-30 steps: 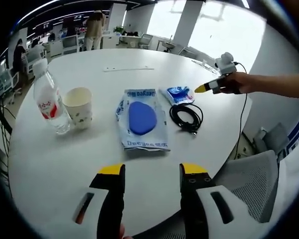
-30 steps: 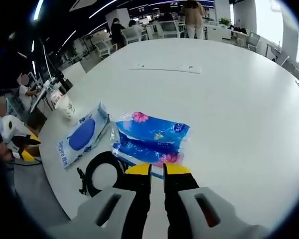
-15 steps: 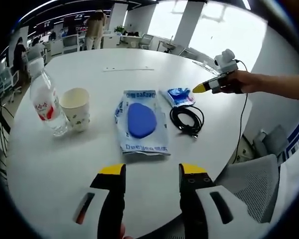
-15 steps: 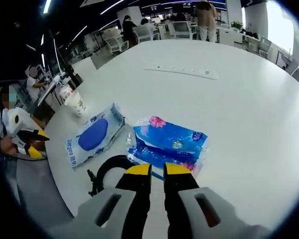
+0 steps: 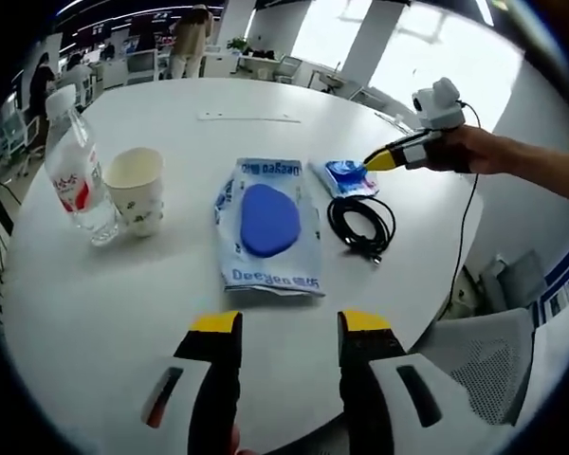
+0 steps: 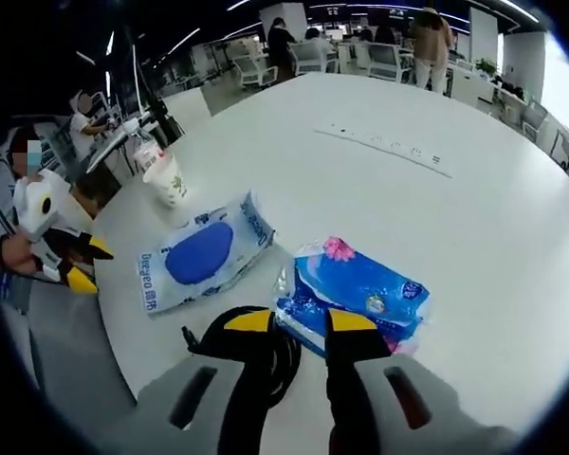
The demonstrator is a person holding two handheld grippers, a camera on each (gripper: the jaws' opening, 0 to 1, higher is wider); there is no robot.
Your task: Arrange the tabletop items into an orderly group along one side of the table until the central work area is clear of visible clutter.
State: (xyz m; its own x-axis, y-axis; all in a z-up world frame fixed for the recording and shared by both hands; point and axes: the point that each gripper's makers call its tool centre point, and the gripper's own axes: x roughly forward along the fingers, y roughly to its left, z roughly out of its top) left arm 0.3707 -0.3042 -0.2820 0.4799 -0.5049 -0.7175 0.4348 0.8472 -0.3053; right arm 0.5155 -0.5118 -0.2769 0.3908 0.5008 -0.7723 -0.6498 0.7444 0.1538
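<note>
A white wipes pack [image 5: 264, 223] with a blue oval lid lies mid-table, seen again from the right gripper view as the wipes pack [image 6: 204, 254]. Right of it lie a blue tissue pack [image 5: 346, 177] and a coiled black cable [image 5: 360, 223]. A paper cup [image 5: 133, 190] and a water bottle [image 5: 76, 166] stand at the left. My left gripper [image 5: 289, 322] hovers open over the near table edge, holding nothing. My right gripper [image 6: 300, 322] is open, its yellow tips at the near edge of the tissue pack [image 6: 356, 294], above the cable [image 6: 266, 353]. It enters the left view as the right gripper [image 5: 372, 163].
The round white table [image 5: 95, 294] carries a flush power strip [image 6: 384, 147] near its middle. The cup [image 6: 168, 178] stands near the far rim in the right gripper view. A grey mesh chair [image 5: 474, 351] sits by the near right edge. People and desks fill the room behind.
My right gripper's jaws have spread from nearly closed to open, and it has moved closer over the tissue pack. The left gripper has barely shifted; the table items stay put.
</note>
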